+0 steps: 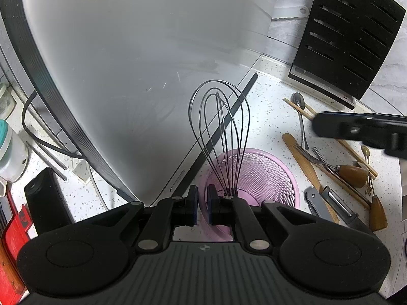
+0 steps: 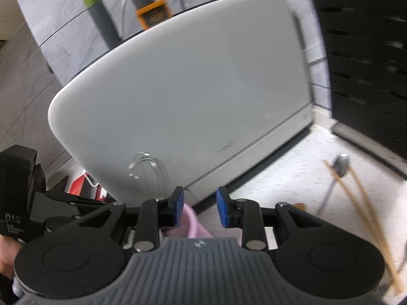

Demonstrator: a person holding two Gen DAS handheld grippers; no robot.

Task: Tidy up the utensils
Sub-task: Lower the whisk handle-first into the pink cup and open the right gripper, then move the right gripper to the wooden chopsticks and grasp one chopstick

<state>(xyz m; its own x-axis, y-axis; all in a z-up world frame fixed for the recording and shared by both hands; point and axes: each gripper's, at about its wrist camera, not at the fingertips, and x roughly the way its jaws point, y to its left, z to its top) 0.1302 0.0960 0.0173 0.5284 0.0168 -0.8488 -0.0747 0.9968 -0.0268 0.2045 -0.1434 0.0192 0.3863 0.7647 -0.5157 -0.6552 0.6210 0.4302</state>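
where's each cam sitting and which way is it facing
Left wrist: on the left gripper, aimed down at the pink basket holding a whisk; the right gripper crosses at right.
Right wrist: on the right gripper, aimed lower at the white appliance; the left gripper's body shows at left.
Shared: appliance, whisk, basket, spoon, chopsticks.

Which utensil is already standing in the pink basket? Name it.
The wire whisk. It stands upright in the pink mesh basket; the spoon, fork and peeler lie flat on the counter.

Left tongs [image 1: 202, 206] shut — right tongs [image 2: 199, 207] apart
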